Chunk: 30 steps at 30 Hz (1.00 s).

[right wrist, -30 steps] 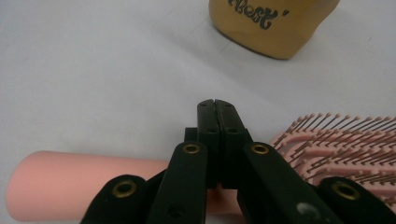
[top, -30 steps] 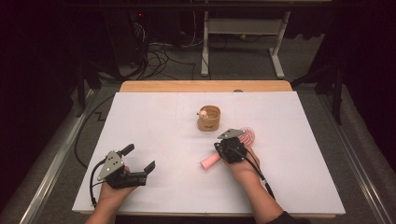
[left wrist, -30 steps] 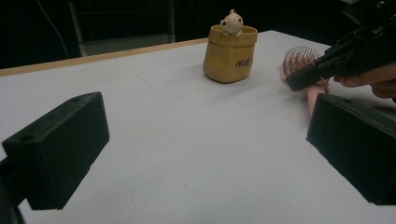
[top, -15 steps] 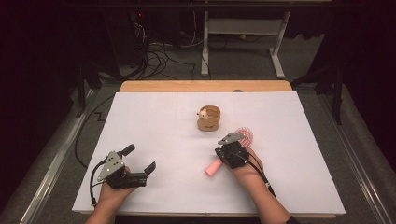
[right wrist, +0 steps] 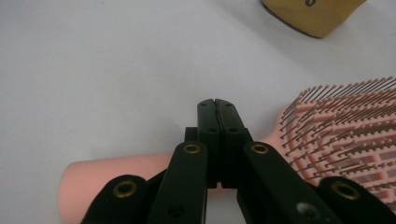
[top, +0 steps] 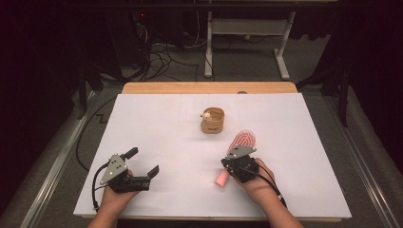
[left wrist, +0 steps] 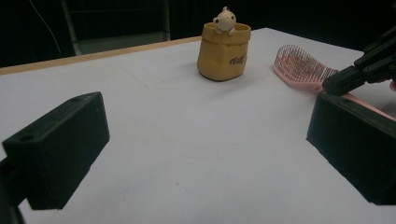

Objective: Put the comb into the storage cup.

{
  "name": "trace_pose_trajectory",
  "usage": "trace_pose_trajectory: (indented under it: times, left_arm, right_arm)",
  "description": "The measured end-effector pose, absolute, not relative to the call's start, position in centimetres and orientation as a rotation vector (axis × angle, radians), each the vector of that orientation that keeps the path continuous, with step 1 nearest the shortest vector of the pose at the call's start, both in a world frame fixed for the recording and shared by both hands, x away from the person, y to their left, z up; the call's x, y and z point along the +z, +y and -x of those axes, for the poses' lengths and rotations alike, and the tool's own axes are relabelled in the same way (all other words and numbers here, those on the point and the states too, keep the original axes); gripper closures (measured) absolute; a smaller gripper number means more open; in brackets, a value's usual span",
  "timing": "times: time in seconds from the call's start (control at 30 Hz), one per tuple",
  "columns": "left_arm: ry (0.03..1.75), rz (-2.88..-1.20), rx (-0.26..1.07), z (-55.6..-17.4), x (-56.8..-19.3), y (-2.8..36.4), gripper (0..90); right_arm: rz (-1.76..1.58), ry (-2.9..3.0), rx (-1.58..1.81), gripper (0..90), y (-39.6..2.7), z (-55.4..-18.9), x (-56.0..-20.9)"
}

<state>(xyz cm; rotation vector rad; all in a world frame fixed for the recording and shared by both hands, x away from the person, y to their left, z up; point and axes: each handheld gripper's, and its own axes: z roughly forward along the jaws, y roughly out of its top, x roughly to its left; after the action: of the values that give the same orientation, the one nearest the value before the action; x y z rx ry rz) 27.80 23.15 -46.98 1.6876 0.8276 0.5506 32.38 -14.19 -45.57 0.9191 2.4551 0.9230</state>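
Observation:
A pink hairbrush [top: 242, 140] lies on the white table [top: 157, 118], bristles up, with its handle end [top: 221, 179] toward the front edge. My right gripper [top: 232, 164] is over the handle, near its join with the head. In the right gripper view the gripper [right wrist: 217, 105] has its jaws shut against each other, the brush [right wrist: 345, 126] passing beneath them. I cannot tell whether they press on it. A tan pouch-shaped holder [top: 212, 120] with a small figure on its rim stands behind. My left gripper [top: 141, 161] rests open at the front left, nothing between its jaws [left wrist: 205, 140].
The left gripper view looks across the bare white surface to the holder [left wrist: 223, 51], the brush [left wrist: 301, 65] and the right gripper [left wrist: 355, 77]. The table's wooden far edge [top: 209, 87] borders a dark floor with cables and a desk frame [top: 247, 33].
My right gripper has come toward the front edge, and the brush has shifted with it, its handle end now nearer the front. The left gripper has stayed put.

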Motion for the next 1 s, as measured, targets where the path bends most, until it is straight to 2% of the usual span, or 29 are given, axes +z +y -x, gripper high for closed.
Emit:
trace_pose_trajectory:
  times: [0.53,1.0]
  left_arm:
    - [0.828,-1.683,0.546,-27.7,-47.0,23.3,0.0]
    - [0.831,-1.684,0.544,-27.7,-47.0,23.3,0.0]
  right_arm:
    - [-0.87,2.494,0.88,90.0,-13.9,-32.7,-45.8]
    - [-0.845,2.514,0.92,90.0,-16.0,-29.9,-45.3]
